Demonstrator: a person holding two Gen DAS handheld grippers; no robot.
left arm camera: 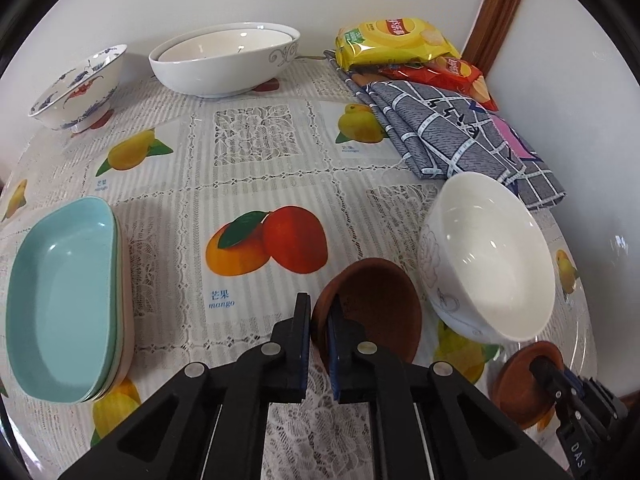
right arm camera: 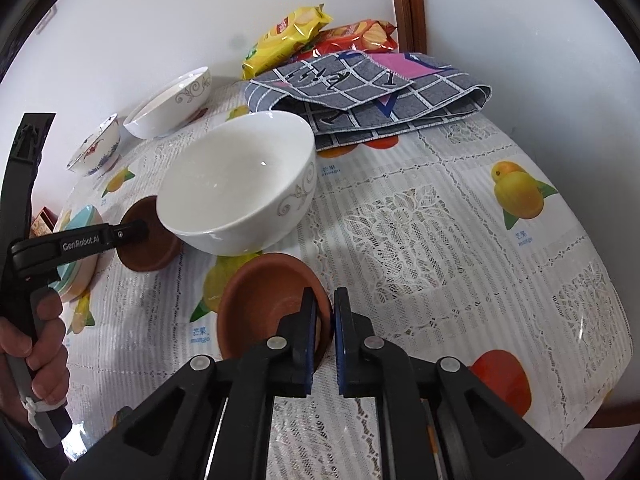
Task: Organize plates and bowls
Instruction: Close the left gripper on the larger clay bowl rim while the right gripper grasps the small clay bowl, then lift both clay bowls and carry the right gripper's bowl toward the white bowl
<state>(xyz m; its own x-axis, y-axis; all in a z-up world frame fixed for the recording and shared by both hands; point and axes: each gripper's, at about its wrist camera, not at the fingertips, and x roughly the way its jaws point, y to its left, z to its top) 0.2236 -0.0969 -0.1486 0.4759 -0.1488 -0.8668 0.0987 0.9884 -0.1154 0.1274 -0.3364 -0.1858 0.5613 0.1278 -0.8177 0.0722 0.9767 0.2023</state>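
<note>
Two saucers, each tool clamped on a rim: left tool point(left arm camera: 319, 320) on left saucer point(left arm camera: 372, 308), right tool point(right arm camera: 325, 316) on right saucer point(right arm camera: 264, 300). We should lift level, clear the white bowl point(right arm camera: 236, 184), then nest them.

The middle of the table point(left arm camera: 256, 160) lies open, a broad stretch of fruit-print cloth running from the near edge toward the wall; the right side in the right wrist view is bare too. Obstacles ring that space: the stacked teal dishes point(left arm camera: 60, 304) crowd the left edge; the patterned bowl point(left arm camera: 78, 88) and the nested white bowls point(left arm camera: 226, 60) stand along the wall; the folded grey cloth point(left arm camera: 452, 136) and snack packets point(left arm camera: 396, 42) fill the far right corner. Nearest, the big white bowl point(right arm camera: 236, 188) sits between two brown saucers point(right arm camera: 272, 304), close beside both, leaving only tight gaps there.
</note>
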